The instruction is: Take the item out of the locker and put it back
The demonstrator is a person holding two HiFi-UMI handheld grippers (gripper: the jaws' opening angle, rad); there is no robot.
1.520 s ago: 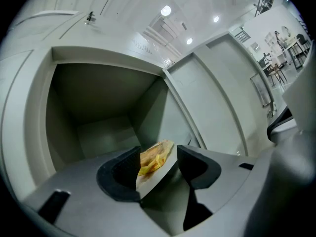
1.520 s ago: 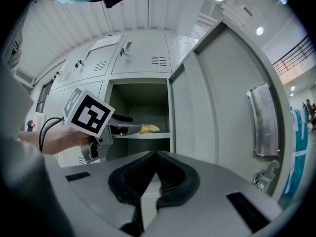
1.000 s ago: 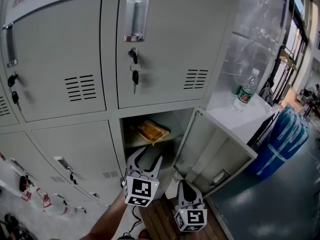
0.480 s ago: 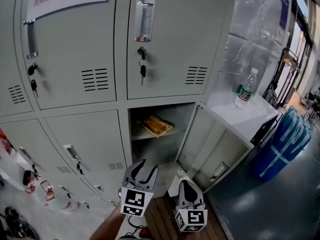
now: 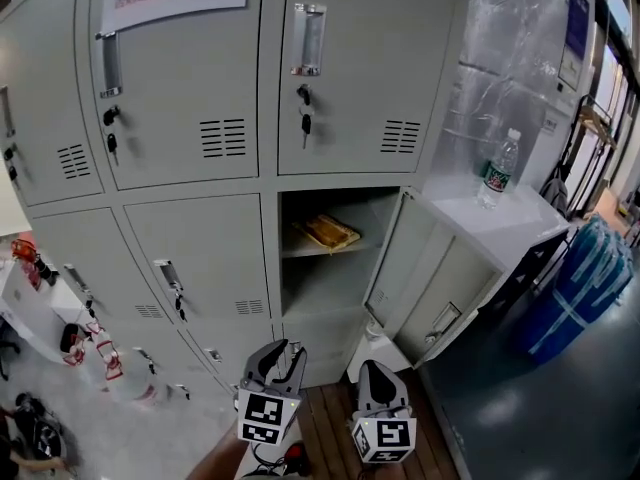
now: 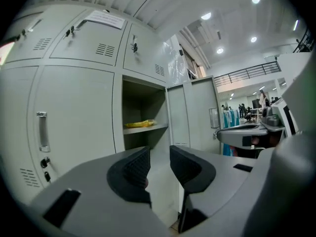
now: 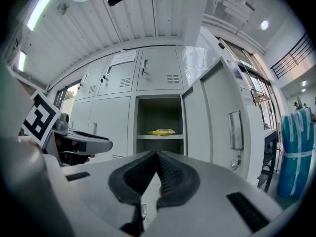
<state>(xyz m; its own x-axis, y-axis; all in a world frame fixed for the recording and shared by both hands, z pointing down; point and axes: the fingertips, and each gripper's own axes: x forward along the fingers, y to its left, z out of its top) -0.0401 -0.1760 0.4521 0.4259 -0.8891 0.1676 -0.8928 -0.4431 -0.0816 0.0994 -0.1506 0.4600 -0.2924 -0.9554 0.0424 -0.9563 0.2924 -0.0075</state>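
Note:
A yellow packet (image 5: 330, 232) lies on the shelf inside the open locker (image 5: 322, 286), whose door (image 5: 432, 280) swings out to the right. Both grippers hang low in front of the lockers, well short of the opening. My left gripper (image 5: 283, 354) holds nothing; its jaws are closing, with a narrow gap still between the pads. My right gripper (image 5: 372, 370) is shut and empty. In the left gripper view the packet (image 6: 138, 124) sits far beyond my left gripper (image 6: 159, 153). The right gripper view shows the packet (image 7: 161, 131) above the touching tips of my right gripper (image 7: 157, 155).
Closed locker doors with handles and hanging keys (image 5: 305, 120) surround the open one. A water bottle (image 5: 498, 171) stands on a white cabinet top (image 5: 505, 230) to the right. A blue wrapped bundle (image 5: 590, 280) leans at the far right. Tagged keys (image 5: 85, 343) hang at the lower left.
Both grippers have drawn back and down from the open locker, which now looks farther off. The left jaws have narrowed. The packet stays on the shelf.

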